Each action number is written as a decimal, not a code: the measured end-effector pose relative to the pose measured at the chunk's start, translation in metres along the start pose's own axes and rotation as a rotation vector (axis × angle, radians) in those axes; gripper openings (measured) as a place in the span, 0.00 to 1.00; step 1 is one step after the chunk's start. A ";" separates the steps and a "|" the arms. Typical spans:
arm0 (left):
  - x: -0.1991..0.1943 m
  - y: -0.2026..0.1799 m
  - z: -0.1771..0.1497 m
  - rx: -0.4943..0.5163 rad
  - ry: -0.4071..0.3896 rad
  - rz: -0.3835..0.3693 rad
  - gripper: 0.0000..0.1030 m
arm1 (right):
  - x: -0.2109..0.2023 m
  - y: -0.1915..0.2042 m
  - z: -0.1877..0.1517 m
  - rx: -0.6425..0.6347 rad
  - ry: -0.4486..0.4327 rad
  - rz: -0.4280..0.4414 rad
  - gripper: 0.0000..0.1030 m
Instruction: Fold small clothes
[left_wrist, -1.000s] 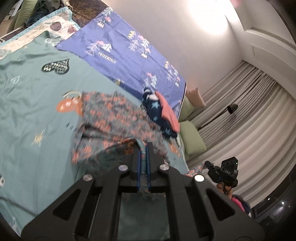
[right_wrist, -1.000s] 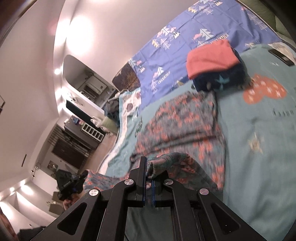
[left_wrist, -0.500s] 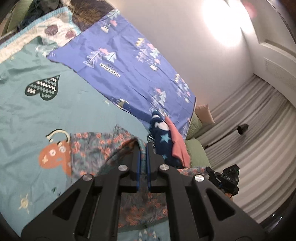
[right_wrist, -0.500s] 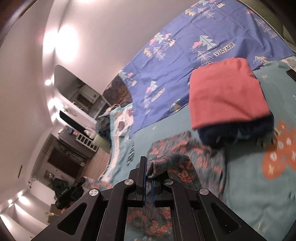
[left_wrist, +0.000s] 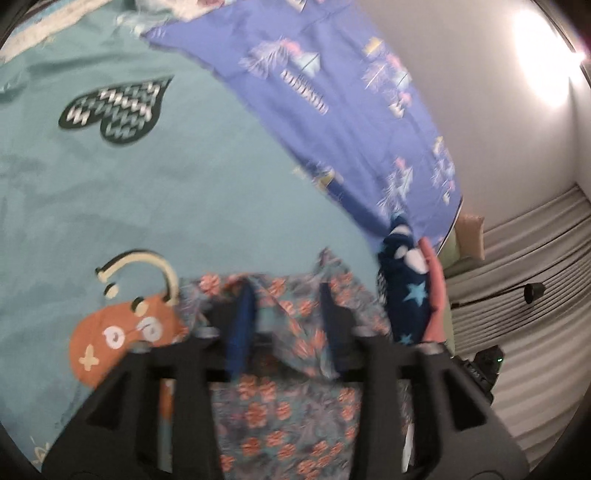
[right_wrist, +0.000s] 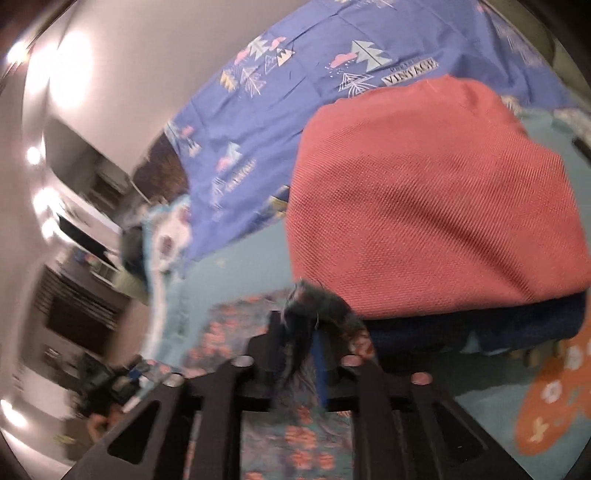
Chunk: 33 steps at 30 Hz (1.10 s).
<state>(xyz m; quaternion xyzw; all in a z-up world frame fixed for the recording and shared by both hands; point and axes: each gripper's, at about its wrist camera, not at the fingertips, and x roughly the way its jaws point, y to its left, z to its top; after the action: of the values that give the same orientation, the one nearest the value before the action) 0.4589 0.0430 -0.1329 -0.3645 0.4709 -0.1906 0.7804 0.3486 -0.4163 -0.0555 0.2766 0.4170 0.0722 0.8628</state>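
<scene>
The left gripper (left_wrist: 284, 299) has just been opening, and its jaws now stand well apart over the floral garment (left_wrist: 291, 410). A fold of that cloth lies between the two fingers, but the pads no longer press on it. The garment spreads flat beneath and toward the near side of this gripper, on the teal bedsheet (left_wrist: 155, 192).

Over on the right gripper (right_wrist: 308, 328), the jaws have also just been opening, though only a little way. A bunched corner of the floral garment (right_wrist: 295, 443) sticks up in the narrow gap; the blur hides whether the pads grip it or merely flank it. The rest of the cloth runs back under the gripper.

Just beyond the right gripper's tips, to the right, sits a folded stack: a coral piece (right_wrist: 436, 195) on top of a navy star-print piece (left_wrist: 406, 291). Farther off lies a blue blanket (left_wrist: 351, 99) printed with trees, against the wall.
</scene>
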 end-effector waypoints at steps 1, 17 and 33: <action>0.001 0.002 -0.001 0.003 0.024 -0.015 0.49 | -0.003 0.006 -0.001 -0.031 0.000 -0.037 0.32; -0.099 -0.025 -0.090 0.407 -0.071 -0.007 0.72 | 0.034 0.161 -0.147 -0.718 0.305 -0.131 0.64; -0.133 0.019 -0.149 0.451 -0.018 0.094 0.72 | 0.136 0.185 -0.033 -0.387 0.029 -0.342 0.60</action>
<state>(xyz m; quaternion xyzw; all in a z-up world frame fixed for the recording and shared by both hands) 0.2640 0.0829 -0.1116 -0.1601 0.4258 -0.2512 0.8544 0.4308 -0.1998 -0.0655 0.0307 0.4485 0.0075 0.8932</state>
